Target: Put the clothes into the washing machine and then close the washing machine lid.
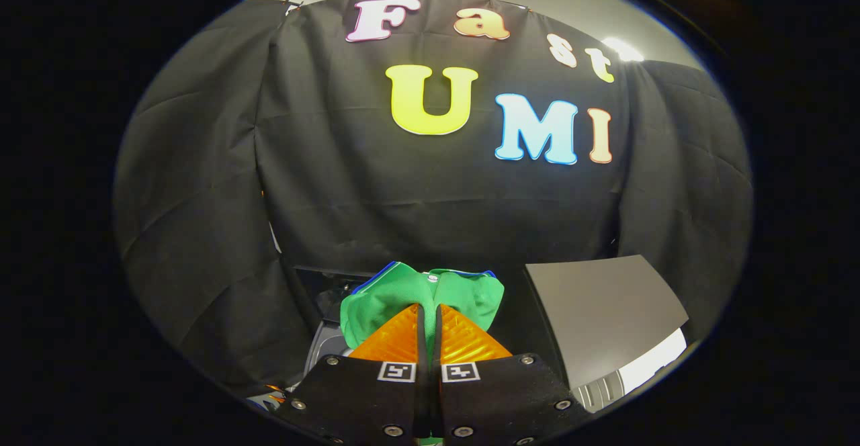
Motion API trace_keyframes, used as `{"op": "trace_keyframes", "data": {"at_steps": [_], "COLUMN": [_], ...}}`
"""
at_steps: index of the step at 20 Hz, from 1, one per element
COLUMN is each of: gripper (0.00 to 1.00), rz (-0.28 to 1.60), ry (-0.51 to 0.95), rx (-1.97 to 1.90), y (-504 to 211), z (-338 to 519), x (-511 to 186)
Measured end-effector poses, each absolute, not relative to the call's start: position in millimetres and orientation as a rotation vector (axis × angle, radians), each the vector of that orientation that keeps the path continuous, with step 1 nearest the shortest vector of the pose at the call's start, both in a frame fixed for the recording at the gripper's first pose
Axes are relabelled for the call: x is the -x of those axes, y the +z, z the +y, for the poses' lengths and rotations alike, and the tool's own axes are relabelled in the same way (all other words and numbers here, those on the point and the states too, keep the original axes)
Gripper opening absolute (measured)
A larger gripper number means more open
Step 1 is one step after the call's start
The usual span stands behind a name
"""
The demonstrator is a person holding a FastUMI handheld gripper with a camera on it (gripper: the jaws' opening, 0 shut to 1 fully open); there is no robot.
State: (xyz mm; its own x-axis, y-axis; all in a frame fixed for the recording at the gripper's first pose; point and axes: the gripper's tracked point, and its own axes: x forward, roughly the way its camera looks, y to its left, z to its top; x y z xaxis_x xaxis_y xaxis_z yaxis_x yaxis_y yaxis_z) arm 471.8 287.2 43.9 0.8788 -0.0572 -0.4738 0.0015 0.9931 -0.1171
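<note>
A green garment with blue trim [403, 291] hangs bunched from my gripper [427, 311], whose two fingers are pressed together on a fold of the cloth. The garment is lifted above the dark opening of the washing machine [322, 295], which lies below and just ahead of the fingers. The machine's grey lid [598, 311] stands raised to the right of the fingers, tilted back. Part of the machine's pale rim [322, 355] shows to the left of the fingers, under the garment.
Black cloth walls [201, 231] close in the booth behind and on both sides of the machine. The lid's white edge and a ribbed grey panel [605, 385] lie low on the right.
</note>
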Motion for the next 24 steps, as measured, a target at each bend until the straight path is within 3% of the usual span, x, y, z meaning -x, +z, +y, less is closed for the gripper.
{"op": "trace_keyframes", "data": {"at_steps": [24], "gripper": [0.0], "rz": [0.764], "ry": [-0.017], "rx": [0.126], "y": [-155.3], "z": [330.0], "x": [-502.9]}}
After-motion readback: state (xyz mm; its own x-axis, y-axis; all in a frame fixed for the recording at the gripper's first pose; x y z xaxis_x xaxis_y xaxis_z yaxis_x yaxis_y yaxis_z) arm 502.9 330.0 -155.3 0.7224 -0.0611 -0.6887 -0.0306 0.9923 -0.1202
